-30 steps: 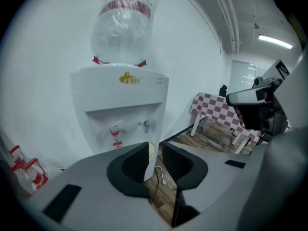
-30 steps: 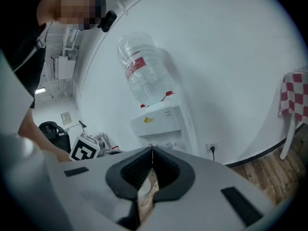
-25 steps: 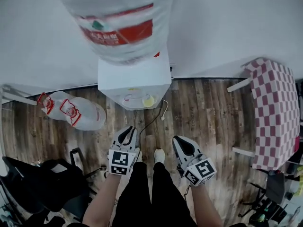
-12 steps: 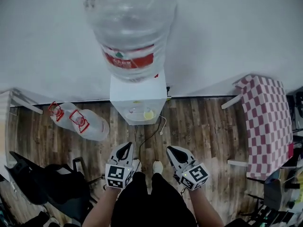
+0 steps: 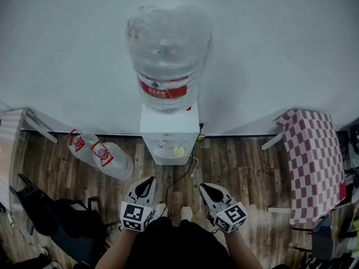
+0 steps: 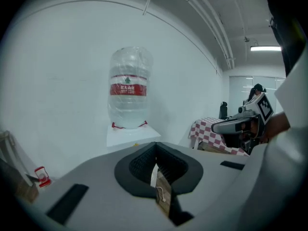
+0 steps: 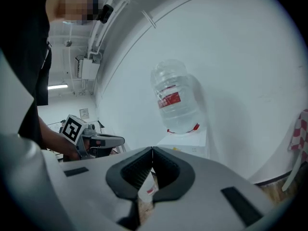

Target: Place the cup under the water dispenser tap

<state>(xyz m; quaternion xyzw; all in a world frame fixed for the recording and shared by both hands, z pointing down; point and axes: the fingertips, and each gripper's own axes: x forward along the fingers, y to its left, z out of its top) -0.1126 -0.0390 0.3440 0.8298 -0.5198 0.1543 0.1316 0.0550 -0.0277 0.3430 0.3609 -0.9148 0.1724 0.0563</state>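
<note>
The cup (image 5: 178, 151) shows only as a small pale-yellow round at the front of the dispenser (image 5: 168, 129), below its big bottle (image 5: 165, 55), too small to tell more. A cable (image 5: 180, 176) trails over the floor between dispenser and feet, a second bottle (image 5: 104, 157) lies to the left, and a checked surface (image 5: 314, 161) stands at the right. Only the head view shows the floor; the gripper views show the left claw (image 6: 155, 152) and right claw (image 7: 152, 150) pressed together, empty.
</note>
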